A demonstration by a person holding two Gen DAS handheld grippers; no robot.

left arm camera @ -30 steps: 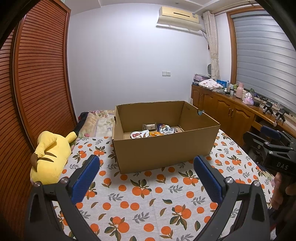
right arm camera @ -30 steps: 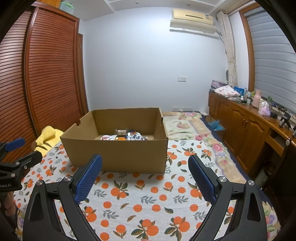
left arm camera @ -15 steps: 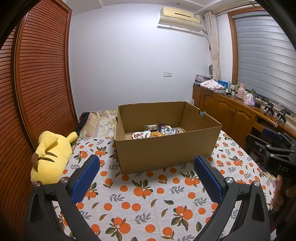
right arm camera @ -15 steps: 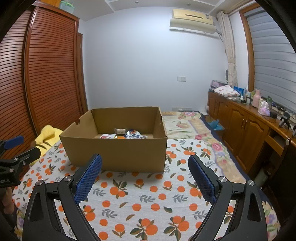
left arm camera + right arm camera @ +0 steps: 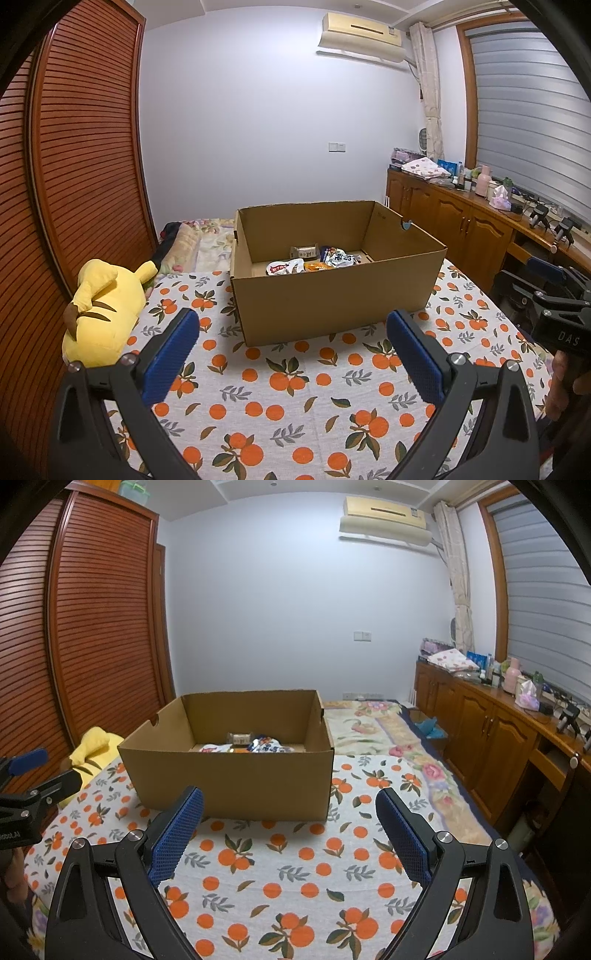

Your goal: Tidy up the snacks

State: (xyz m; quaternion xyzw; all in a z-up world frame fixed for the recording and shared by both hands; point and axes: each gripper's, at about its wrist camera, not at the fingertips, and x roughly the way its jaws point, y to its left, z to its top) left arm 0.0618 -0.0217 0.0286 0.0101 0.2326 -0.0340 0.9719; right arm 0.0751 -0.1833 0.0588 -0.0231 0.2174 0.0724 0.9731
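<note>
Left tongs (image 5: 293,332) spread apart, nothing between them. Right tongs (image 5: 290,810) likewise apart and empty. Both hover over the orange-print bedspread (image 5: 295,398). Cardboard box (image 5: 332,299) sits just ahead of both; snack packets (image 5: 314,260) lie inside it. Yellow plush toy (image 5: 103,306) left of the left tongs.

1. Cardboard box (image 5: 332,295) sits on the bed (image 5: 295,387), ahead of both my tongs.
2. Snack packets (image 5: 314,260) lie in the box, toward its far wall.
3. Plush toy (image 5: 99,306) lies on the bed, left of the box, beside the wardrobe (image 5: 74,166).
4. Cabinet (image 5: 491,738) runs along the right wall, well apart from the box.
5. Left tongs (image 5: 291,354) and right tongs (image 5: 290,830) both hang over the bed, short of the box.
6. Air conditioner (image 5: 384,520) hangs on the wall behind the box.
</note>
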